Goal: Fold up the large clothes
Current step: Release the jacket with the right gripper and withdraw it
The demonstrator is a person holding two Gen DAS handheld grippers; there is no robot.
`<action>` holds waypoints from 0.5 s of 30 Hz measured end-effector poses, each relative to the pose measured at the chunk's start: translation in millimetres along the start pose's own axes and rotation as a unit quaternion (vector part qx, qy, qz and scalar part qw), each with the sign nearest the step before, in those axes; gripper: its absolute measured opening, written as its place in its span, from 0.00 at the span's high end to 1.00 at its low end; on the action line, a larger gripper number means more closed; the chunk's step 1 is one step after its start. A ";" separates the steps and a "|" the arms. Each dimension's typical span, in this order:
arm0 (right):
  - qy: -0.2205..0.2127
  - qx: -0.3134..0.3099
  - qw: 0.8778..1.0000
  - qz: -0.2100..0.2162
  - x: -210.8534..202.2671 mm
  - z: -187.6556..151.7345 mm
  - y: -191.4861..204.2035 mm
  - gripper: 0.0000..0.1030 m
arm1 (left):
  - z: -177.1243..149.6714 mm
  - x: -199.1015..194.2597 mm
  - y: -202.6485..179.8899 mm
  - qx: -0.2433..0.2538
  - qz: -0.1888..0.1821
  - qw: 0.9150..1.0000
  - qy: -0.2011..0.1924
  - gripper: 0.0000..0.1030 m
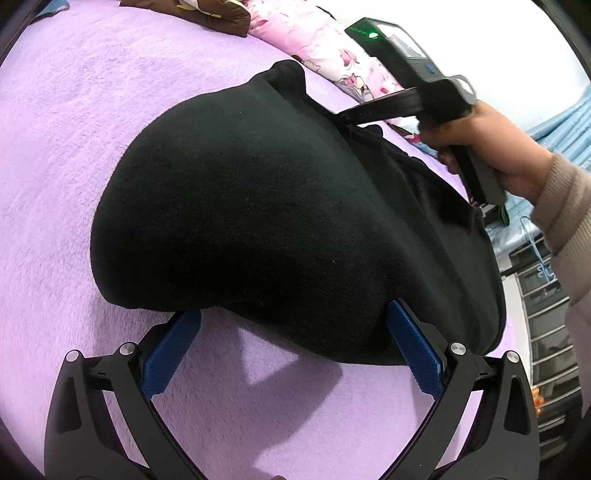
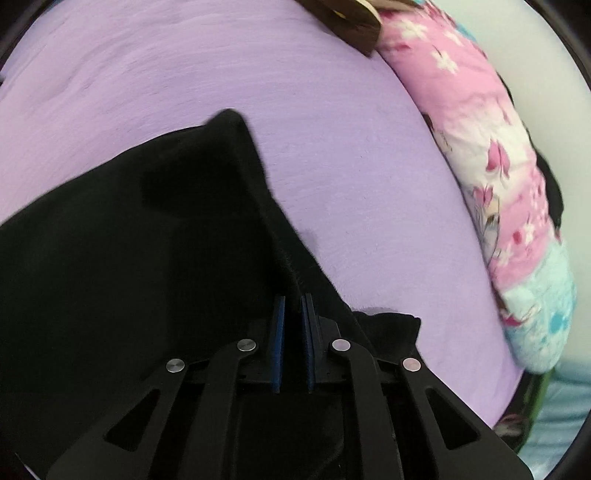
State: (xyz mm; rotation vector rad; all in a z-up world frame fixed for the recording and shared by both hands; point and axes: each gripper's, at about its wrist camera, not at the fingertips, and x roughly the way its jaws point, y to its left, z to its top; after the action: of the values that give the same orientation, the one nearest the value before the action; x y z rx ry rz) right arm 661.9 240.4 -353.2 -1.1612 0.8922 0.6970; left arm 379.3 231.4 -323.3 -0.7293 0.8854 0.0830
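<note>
Garment first: the large black fleece garment lies in a rounded, folded mound on the fuzzy lilac blanket, taking up the middle of the left wrist view.

Your left gripper sits at the near edge of the mound with its jaws spread wide. Its blue ridged pads flank bare blanket; the right-hand pad just meets the garment's near hem, and nothing is pinched between them.

Your right gripper is closed down narrow on a raised ridge of the black cloth. In the right wrist view the fold runs straight up from between its blue pads, which press on it from both sides. From the left wrist view, the same tool reaches in from the far right, and its finger tips meet the garment's far right edge. Your hand wraps the grip, with a beige knit sleeve at the wrist.

A pink and turquoise printed quilt lies rolled along the far right edge of the blanket. A brown cushion corner pokes in at the far side. Metal rack bars show past the bed's right edge.
</note>
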 end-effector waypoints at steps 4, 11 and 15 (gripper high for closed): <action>0.014 0.016 1.000 -0.001 19.7 0.1 -1.3 0.91 | 1.5 1.0 -2.8 0.006 0.004 1.000 -0.001 0.06; -0.053 0.009 0.998 -0.037 -54.5 -29.9 -35.0 0.43 | 9.3 -23.5 -29.7 0.061 0.025 0.998 -0.008 0.06; -0.056 0.033 0.997 -0.034 -80.0 -78.6 -68.0 0.43 | 15.1 -46.9 -51.1 0.098 0.018 0.994 -0.034 0.06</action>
State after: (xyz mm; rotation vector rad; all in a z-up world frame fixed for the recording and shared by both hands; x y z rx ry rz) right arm 662.4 145.3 -262.9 -1.0789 0.7723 0.6662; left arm 377.3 212.3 -255.0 -0.5247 0.8284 0.0519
